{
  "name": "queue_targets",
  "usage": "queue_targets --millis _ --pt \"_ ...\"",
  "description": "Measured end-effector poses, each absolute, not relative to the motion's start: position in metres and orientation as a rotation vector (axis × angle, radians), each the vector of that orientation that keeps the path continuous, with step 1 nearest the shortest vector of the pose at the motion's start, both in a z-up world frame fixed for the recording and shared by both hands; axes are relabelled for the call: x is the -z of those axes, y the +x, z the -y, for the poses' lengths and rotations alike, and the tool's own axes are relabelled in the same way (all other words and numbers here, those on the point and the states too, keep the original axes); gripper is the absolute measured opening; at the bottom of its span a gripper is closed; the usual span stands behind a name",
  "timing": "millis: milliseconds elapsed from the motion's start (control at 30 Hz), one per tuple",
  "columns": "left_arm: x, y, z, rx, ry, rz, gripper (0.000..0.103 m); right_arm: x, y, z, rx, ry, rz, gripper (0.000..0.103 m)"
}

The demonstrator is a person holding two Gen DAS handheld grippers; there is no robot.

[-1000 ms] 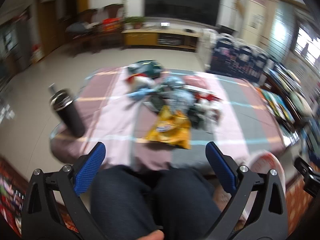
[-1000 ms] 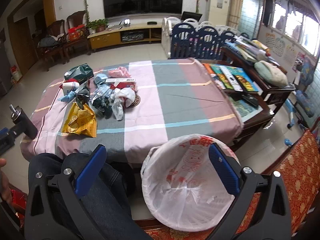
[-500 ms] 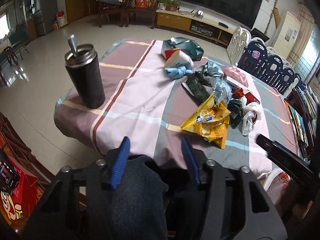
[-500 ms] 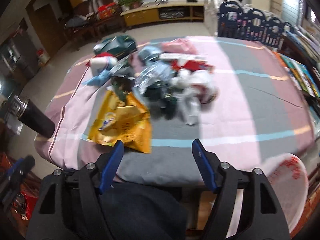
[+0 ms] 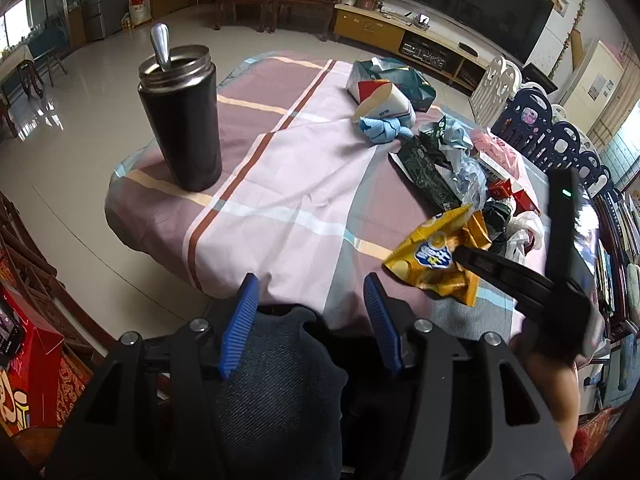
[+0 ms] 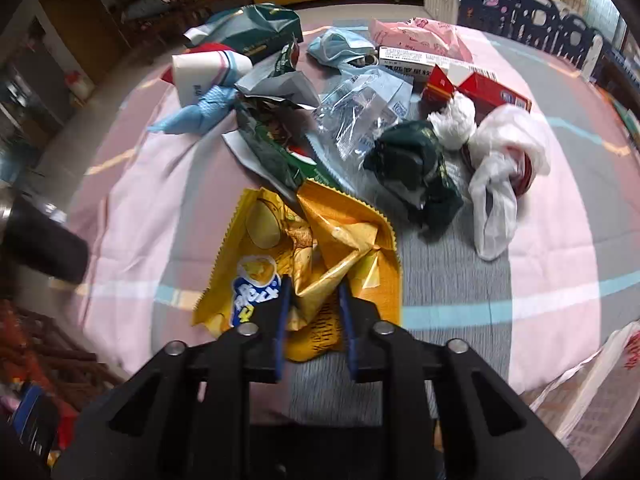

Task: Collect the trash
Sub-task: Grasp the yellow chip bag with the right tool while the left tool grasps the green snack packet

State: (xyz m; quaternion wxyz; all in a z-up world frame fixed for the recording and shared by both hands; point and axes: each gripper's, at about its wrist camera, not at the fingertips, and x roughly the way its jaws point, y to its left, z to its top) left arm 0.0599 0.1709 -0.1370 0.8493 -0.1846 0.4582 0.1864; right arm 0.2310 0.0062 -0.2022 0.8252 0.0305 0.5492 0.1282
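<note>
Closing narrowly around a fold of yellow chip bag (image 6: 320, 248) at near table edge: right gripper (image 6: 314, 300). Half-apart, opening, empty over a knee: left gripper (image 5: 310, 320). Beyond, crumpled green wrapper (image 6: 416, 168), white plastic bag (image 6: 500, 184); far left, black tumbler (image 5: 180, 120).

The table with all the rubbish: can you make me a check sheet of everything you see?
Surface: checked tablecloth, wrinkled.
Job's things: yellow chip bag, green wrappers, paper cup, face mask, white plastic bag; white bin bag at the table's edge.
Clutter: black tumbler, upright.
Tongs: right tongs closing on the chip bag; left tongs opening, empty, above a knee.
Cables: nothing seen.
Surroundings: TV, chairs, playpen.
</note>
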Motion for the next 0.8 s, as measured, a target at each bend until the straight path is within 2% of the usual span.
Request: queue_targets --millis 67,200,367,533,700,767,800 --pt "0.141 0.061 -0.172 -0.395 -0.396 -0.976 0.056 0.192 0.219 0.012 -0.291 0.086 -1.151 0.016" --pt "0.148 0.077 -0.174 -0.307 -0.501 -1.013 0.059 0.172 0.197 0.061 -0.273 0.124 -1.105 0.016" --pt "0.151 0.135 -0.152 -0.238 -0.448 -1.025 0.07 0.154 0.18 0.118 -0.179 0.154 -1.053 0.016" --pt "0.174 0.222 -0.129 -0.169 -0.49 -1.036 0.07 0.157 0.172 0.159 -0.136 0.241 -1.075 0.016" --pt "0.198 0.268 -0.107 -0.163 -0.428 -1.112 0.07 0.159 0.166 0.179 -0.102 0.223 -1.068 0.016" --pt "0.214 0.28 -0.104 -0.157 -0.421 -1.154 0.061 0.159 0.166 0.183 -0.105 0.222 -1.064 0.016" --pt "0.221 0.283 -0.105 -0.16 -0.424 -1.177 0.047 0.158 0.166 0.184 -0.108 0.22 -1.061 0.016"
